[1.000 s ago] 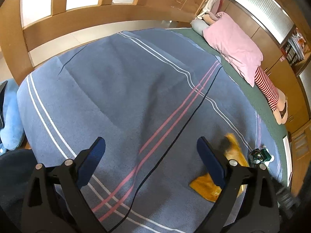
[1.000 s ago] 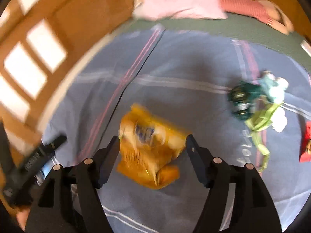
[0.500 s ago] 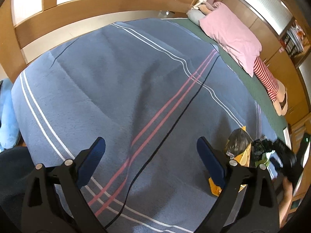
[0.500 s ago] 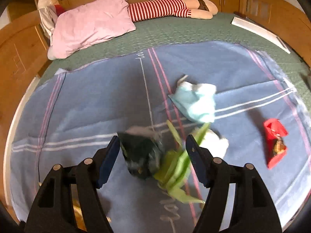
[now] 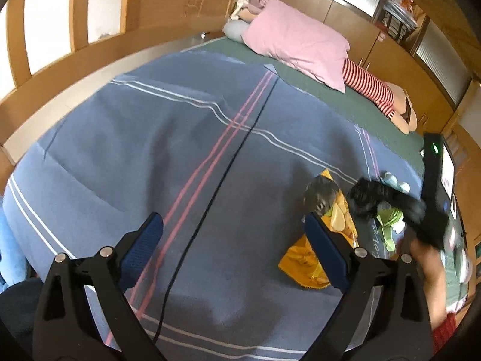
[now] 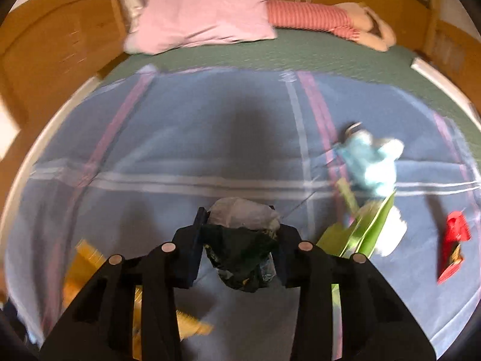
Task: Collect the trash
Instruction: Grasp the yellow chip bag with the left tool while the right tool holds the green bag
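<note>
My right gripper has a dark crumpled wrapper with a silvery inside between its fingers. Its jaws are closing and the pads touch the wrapper on both sides. The left wrist view shows the same gripper blurred, low over the blue striped blanket, beside the wrapper. A yellow bag lies just left of it, also the yellow bag. A green wrapper, a light blue mask, a white tissue and a red packet lie to the right. My left gripper hangs open above the blanket, holding nothing.
A pink pillow and a striped soft doll lie on the green sheet at the far end. A wooden bed frame runs round the left side. The person's forearm reaches in at the right.
My right gripper went from over the yellow bag to the dark wrapper, sank, and narrowed its jaws around it. The left gripper shifted and rolled, still open.
</note>
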`<state>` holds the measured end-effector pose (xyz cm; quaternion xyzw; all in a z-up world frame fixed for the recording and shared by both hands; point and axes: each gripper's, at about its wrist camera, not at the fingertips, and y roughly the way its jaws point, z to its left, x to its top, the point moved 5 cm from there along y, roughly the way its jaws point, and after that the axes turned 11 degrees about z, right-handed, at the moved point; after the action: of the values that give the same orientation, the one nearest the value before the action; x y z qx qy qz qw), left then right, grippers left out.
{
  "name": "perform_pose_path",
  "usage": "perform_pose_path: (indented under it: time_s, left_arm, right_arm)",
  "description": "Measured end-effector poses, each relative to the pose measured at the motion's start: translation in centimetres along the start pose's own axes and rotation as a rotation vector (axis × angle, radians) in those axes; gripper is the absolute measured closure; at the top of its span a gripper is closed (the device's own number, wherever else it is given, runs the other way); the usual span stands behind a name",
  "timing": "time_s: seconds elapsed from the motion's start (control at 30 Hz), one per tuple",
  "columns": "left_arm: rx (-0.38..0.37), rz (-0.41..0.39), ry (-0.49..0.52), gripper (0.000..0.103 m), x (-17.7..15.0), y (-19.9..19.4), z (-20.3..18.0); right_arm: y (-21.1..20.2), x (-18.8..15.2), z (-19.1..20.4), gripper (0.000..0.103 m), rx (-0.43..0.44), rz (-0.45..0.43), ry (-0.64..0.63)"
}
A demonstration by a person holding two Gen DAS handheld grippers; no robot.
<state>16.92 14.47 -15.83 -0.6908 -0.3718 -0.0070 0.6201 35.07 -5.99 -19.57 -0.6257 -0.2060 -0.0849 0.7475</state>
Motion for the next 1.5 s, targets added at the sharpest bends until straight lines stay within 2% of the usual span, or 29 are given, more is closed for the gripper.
perform_pose_path:
  time_s: [0.17,0.27,0.33,0.47,0.63,0.87,0.9,0.97,1.03,1.1,1.2,1.27,1.37,1.43,1.5]
  left_arm:
    - [-0.021,0.063,-0.054,0.008,0.0,1.0,0.6]
    - [-0.023,0.075,-0.062,0.008,-0.2,1.3,0.8]
    - [-0.021,0.074,-0.064,0.008,-0.1,1.3,0.8]
    - [-0.014,0.082,-0.073,0.008,-0.2,1.5,1.0]
    - [-0.026,0.085,-0.06,0.008,-0.4,1.6,0.7]
    - [-0.078,0.111,0.039,0.008,-0.8,2.0,-1.5]
    - [-0.071,0.114,0.024,0.008,-0.7,2.2,-1.2]
    - [-0.054,0.129,-0.07,0.008,-0.6,2.6,0.7]
    - [-0.086,0.171,-0.172,0.008,-0.8,3.2,2.2]
    - [-0.11,0.203,-0.218,0.008,-1.0,3.8,2.9]
    - [-0.123,0.177,-0.164,0.008,-0.9,3.4,1.7]
    - [-0.125,0.135,-0.09,0.008,-0.7,2.8,0.2]
    - [-0.067,0.087,0.109,0.008,-0.5,2.9,-3.7]
    - [-0.02,0.095,0.206,0.008,-0.8,3.7,-5.2]
    - [0.055,0.129,0.261,0.008,-1.4,4.9,-5.8]
  right_arm:
    - [-1.1,-4.8,2.3,0.063,0.052,0.068,-0.089]
    - [-2.3,-7.3,3.4,0.063,0.135,0.101,-0.105]
    - [-3.0,-8.4,4.0,0.063,0.186,0.113,-0.117]
    - [-4.6,-9.6,4.0,0.063,0.212,0.101,-0.106]
    - [-6.5,-10.2,1.7,0.063,0.176,0.052,-0.042]
    - [-9.0,-11.7,-3.4,0.063,0.134,-0.012,0.09]
    - [-9.2,-11.9,-4.3,0.063,0.136,-0.015,0.114]
    - [-9.6,-12.1,-5.7,0.063,0.138,-0.021,0.15]
    - [-10.1,-12.7,-6.9,0.063,0.138,-0.027,0.179]
    - [-10.6,-13.2,-7.8,0.063,0.135,-0.034,0.198]
    - [-11.2,-14.0,-9.0,0.063,0.141,-0.043,0.227]
    - [-11.5,-14.5,-9.6,0.063,0.141,-0.047,0.236]
    - [-11.6,-15.3,-10.2,0.063,0.144,-0.043,0.251]
    - [-11.6,-15.8,-10.3,0.063,0.148,-0.038,0.255]
    - [-11.7,-16.1,-10.3,0.063,0.147,-0.035,0.252]
